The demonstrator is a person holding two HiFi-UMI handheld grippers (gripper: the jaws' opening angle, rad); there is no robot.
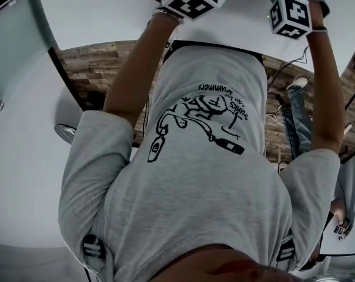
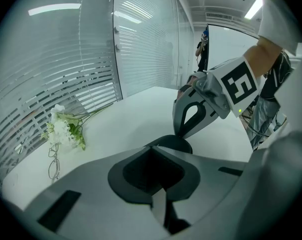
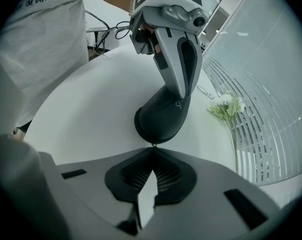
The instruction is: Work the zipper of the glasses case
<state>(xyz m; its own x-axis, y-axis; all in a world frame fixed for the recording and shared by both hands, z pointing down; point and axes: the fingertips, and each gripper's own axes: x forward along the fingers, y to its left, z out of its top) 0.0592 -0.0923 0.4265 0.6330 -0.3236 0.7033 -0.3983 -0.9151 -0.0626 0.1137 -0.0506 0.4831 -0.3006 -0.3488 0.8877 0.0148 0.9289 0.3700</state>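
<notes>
**Surface:** round white table (image 3: 86, 114), mostly bare. Near its far edge lie a sprig of white flowers (image 2: 63, 129) and, just beside it, a pair of eyeglasses (image 2: 53, 161).

**Room:** a glass wall with horizontal blinds (image 2: 56, 74) runs along the table's side. The floor (image 1: 95, 69) is wood-patterned, and loose cables (image 3: 108, 31) lie beyond the table. A second person's jeans-clad legs (image 1: 298, 122) show to one side.

**Person:** wears a grey printed T-shirt (image 1: 195, 175). The bare left forearm (image 1: 136, 69) and right forearm (image 1: 324, 87) both reach out over the table, with a band at each wrist. The two marker cubes sit near each other above the tabletop.

**Task item:** dark glasses case (image 3: 163, 116), held between the two grippers over the table and tilted. Its rounded lower end points at the right gripper. Whether that end touches the table cannot be told.

**Left gripper** (image 2: 152, 146): angled downward, with its jaws drawn together on the case's upper end. One finger lies along the case's side in the right gripper view.

**Right gripper** (image 3: 152, 148): pitched steeply down, facing the left gripper. Its jaws are pressed together at their tips, pinching the small metal zipper pull (image 3: 153, 144) at the case's lower end.
</notes>
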